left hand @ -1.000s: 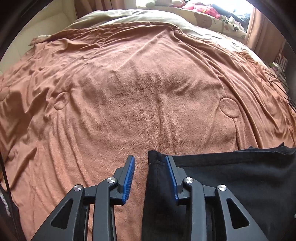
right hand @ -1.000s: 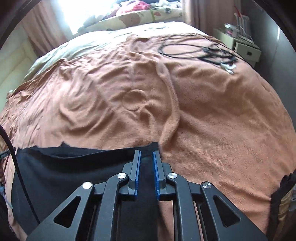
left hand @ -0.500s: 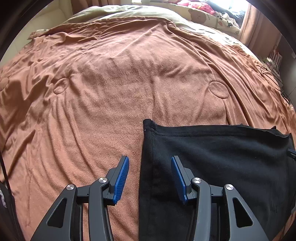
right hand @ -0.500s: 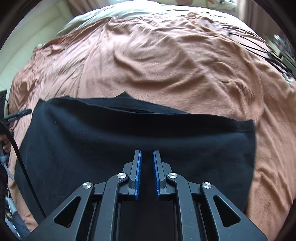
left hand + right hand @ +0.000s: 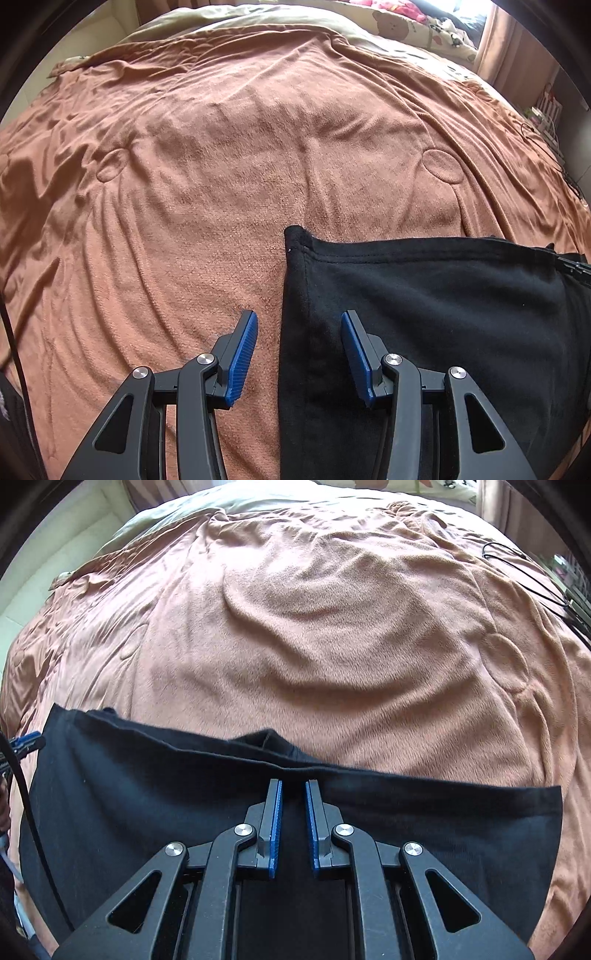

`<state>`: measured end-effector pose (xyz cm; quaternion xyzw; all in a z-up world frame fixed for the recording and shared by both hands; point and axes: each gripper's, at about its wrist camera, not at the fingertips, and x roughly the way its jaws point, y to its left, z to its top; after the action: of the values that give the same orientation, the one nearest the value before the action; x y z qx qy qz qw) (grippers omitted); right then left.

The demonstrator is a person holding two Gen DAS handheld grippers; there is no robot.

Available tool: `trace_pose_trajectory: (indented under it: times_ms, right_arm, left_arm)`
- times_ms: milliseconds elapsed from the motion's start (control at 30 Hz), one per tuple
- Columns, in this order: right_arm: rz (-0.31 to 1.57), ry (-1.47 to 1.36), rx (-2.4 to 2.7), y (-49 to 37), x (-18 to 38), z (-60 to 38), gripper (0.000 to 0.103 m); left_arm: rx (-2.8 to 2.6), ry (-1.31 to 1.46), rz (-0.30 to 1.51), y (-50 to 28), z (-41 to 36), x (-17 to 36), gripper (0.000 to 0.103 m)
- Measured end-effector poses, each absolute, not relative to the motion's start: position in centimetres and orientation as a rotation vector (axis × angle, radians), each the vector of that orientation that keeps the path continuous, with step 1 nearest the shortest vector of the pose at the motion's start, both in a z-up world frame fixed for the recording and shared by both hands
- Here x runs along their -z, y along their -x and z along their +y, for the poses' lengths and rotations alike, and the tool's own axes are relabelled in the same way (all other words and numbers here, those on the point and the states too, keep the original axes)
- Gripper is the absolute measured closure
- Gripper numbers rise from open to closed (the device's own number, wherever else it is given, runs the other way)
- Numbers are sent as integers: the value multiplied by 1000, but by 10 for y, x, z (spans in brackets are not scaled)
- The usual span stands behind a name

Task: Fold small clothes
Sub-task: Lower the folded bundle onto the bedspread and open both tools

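- Garment (image 5: 443, 314): black knit, soft and limp, light; judged to drape and bunch, not slippery. No fragility apparent.
- Best hold, as a judgement: the stitched hem (image 5: 369, 254) or a corner (a double layer gives the pads something to bite).
- Garment lies flat on the blanket (image 5: 221, 166), a brown fleece.
- Left tongs (image 5: 299, 345): jaws apart at a middling width, pads clear of cloth; the garment's left edge runs up between them, its corner just ahead.
- Right tongs (image 5: 293, 823): jaws narrow, nearly closed; black cloth lies behind the gap, but a pinch cannot be confirmed. Far hem just ahead of the tips.
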<state>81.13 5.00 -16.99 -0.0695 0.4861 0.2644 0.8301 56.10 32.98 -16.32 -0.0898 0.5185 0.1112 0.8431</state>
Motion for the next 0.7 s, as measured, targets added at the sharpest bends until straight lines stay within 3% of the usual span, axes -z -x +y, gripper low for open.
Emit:
trace_pose_trajectory:
  times_ms: [300, 567, 600, 667, 700]
  right_arm:
    - [1046, 118, -511, -814, 162, 58, 94]
    - [1005, 99, -524, -776, 121, 24, 93]
    - [997, 108, -529, -769, 116, 21, 91]
    - [974, 115, -534, -755, 104, 11, 74]
    - [965, 113, -534, -749, 99, 6, 56]
  left_arm:
    - [-256, 210, 1091, -549, 328, 154, 54]
    - [-251, 216, 1084, -514, 324, 130, 54]
    - [-250, 223, 1081, -508, 323, 127, 54]
    - [-247, 230, 1072, -496, 320, 120, 53]
    - [-247, 230, 1070, -491, 319, 116, 53]
